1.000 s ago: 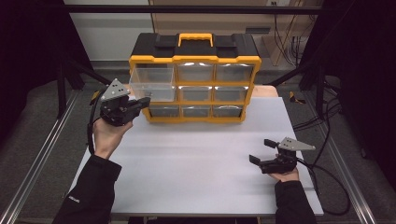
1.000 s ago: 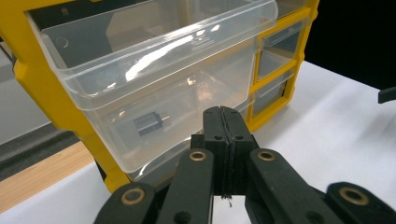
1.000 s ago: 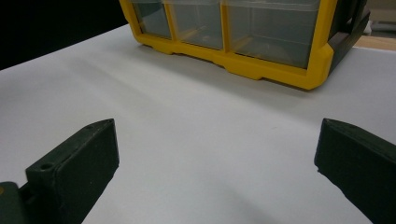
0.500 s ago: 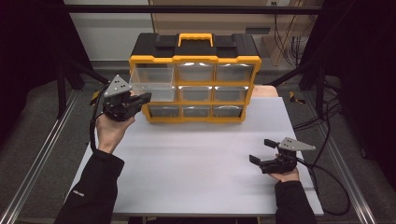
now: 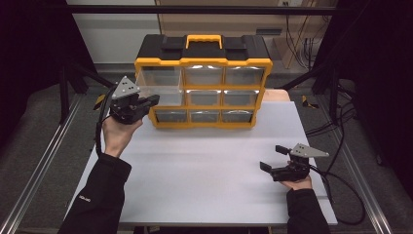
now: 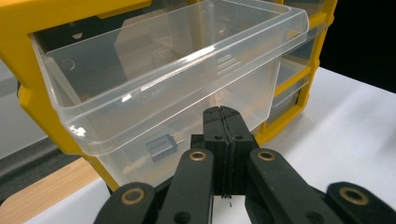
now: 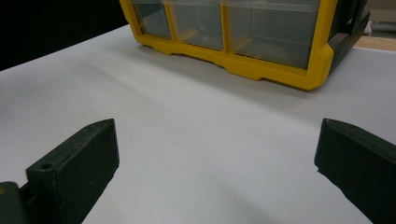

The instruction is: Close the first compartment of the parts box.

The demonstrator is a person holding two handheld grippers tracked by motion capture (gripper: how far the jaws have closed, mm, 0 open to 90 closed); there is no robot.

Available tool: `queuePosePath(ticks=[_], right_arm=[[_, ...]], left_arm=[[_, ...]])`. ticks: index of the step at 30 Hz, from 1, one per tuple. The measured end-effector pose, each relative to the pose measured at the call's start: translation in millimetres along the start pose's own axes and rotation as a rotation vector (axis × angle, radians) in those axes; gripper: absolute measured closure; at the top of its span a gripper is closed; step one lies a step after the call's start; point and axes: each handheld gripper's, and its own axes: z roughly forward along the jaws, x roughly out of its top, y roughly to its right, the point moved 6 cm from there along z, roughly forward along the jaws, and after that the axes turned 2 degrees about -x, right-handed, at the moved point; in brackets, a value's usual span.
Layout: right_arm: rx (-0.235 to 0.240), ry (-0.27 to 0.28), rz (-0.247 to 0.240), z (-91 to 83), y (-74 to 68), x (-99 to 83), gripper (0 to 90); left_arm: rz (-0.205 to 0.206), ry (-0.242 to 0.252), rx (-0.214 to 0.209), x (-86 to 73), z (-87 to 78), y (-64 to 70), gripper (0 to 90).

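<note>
A yellow and black drawer organizer (image 5: pixel 204 62) stands at the back of the white table (image 5: pixel 204 161). Its upper left clear drawer (image 5: pixel 160 87) is pulled out toward my left gripper (image 5: pixel 152 101). In the left gripper view the drawer (image 6: pixel 187 79) fills the middle, with a small grey part (image 6: pixel 161 147) lying inside. My left gripper (image 6: pixel 223 114) is shut, its tips against the drawer's front wall; nothing shows between the jaws. My right gripper (image 5: pixel 273 157) rests low at the front right, open and empty, and its view (image 7: pixel 219 144) looks over bare table toward the organizer (image 7: pixel 275 70).
The organizer's other clear drawers (image 5: pixel 204 97) sit pushed in. A wooden board edge (image 5: pixel 277 95) shows behind the table at the right. Metal rails (image 5: pixel 44 161) run along the table's sides, and cables (image 5: pixel 341 185) trail off to the right.
My left gripper has risen slightly and edged toward the organizer's left column. The right gripper has stayed where it was.
</note>
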Motion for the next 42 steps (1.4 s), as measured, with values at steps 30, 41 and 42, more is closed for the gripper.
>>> queuePosePath(ticks=[30, 41, 42], right_arm=[[-0.002, -0.007, -0.001, 0.7, 0.0, -0.8, 0.4], [-0.002, -0.005, 0.000, 0.3, 0.3, -0.5, 0.4], [-0.003, -0.006, 0.000, 0.4, 0.4, -0.5, 0.4]], left_arm=[[0.000, 0.004, 0.012, 4.4, 14.3, -15.7, 89.2], [-0.007, 0.010, 0.026, 5.5, 23.0, -22.4, 89.2], [-0.008, 0.010, 0.027, 5.3, 23.8, -23.1, 89.2]])
